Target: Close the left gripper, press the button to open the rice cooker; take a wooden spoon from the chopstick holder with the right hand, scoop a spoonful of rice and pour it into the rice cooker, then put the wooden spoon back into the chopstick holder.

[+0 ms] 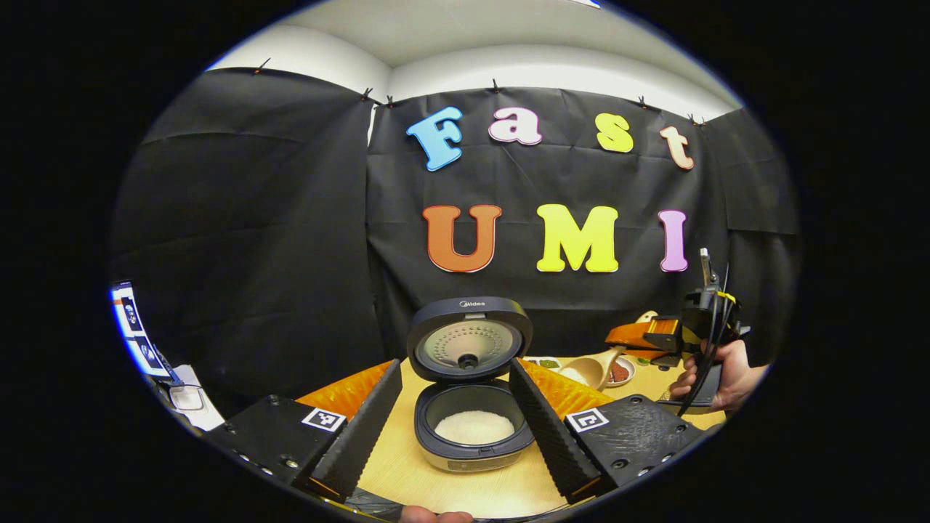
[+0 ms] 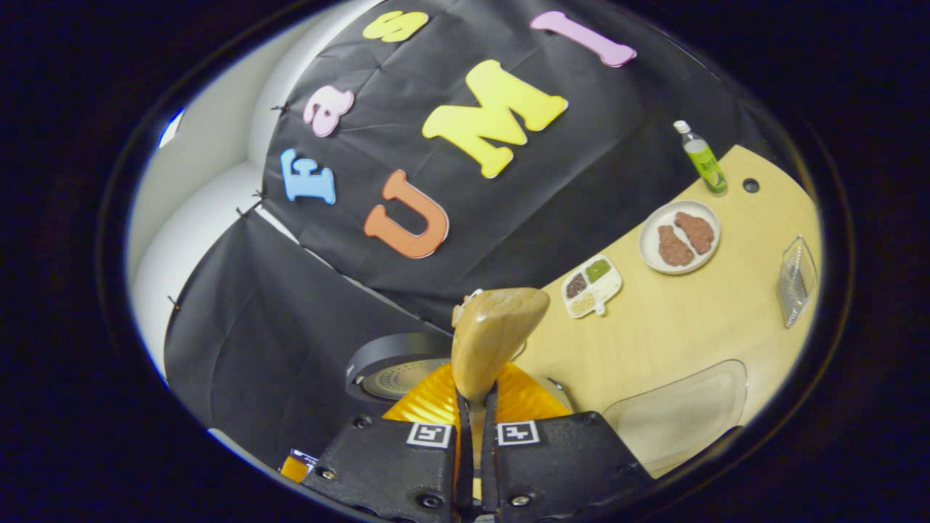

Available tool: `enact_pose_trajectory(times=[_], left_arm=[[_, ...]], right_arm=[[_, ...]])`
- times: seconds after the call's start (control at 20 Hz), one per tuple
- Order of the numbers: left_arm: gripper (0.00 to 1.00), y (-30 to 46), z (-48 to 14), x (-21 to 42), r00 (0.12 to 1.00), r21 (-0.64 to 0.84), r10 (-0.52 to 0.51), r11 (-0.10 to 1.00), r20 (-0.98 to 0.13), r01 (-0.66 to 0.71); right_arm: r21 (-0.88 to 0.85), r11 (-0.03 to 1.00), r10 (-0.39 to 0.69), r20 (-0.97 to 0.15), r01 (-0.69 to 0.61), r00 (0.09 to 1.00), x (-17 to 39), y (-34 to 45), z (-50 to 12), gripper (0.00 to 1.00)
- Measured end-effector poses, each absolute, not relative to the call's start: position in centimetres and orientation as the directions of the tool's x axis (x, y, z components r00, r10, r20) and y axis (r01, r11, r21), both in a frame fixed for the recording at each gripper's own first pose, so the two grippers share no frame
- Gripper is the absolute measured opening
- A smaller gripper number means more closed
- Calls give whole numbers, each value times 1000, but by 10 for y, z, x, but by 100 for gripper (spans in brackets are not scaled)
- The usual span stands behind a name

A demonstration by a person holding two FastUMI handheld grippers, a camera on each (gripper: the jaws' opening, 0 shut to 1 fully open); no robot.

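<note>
The rice cooker [image 1: 474,436] stands on the wooden table with its lid [image 1: 468,341] raised upright and white rice [image 1: 474,427] in the pot. My left gripper [image 1: 455,367] is open, its fingers spread on either side of the cooker and clear of it. To the cooker's right a hand [image 1: 719,381] holds my right gripper [image 1: 639,335], shut on the handle of the wooden spoon [image 1: 587,372]. In the right gripper view the right gripper [image 2: 472,410] clamps the handle and the spoon's bowl [image 2: 498,334] is rolled sideways above the cooker lid [image 2: 396,367]. The wire chopstick holder [image 2: 795,280] stands far right.
On the table [image 2: 676,334] are a white plate [image 2: 679,236] with two brown pieces, a small divided dish [image 2: 592,285], a green bottle [image 2: 701,156] and a clear container [image 2: 679,418] near the right gripper. White items [image 1: 185,396] sit at the far left.
</note>
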State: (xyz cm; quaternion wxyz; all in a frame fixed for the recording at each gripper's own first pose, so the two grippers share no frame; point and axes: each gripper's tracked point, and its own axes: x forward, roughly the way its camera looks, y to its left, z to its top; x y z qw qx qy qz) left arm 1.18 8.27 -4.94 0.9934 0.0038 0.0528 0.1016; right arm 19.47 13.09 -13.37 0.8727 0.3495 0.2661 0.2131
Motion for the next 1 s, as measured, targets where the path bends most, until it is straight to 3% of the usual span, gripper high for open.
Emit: enact_pose_trajectory(times=[0.45, 1.0], left_arm=[[95, 108, -55, -20, 947, 33, 298, 954, -121, -297], [95, 129, -54, -38, 928, 11, 348, 937, -133, -350]], right_arm=[[548, 756, 597, -354, -358, 720, 208, 226, -169, 10], [128, 824, 562, -315, -552, 765, 211, 262, -175, 10]])
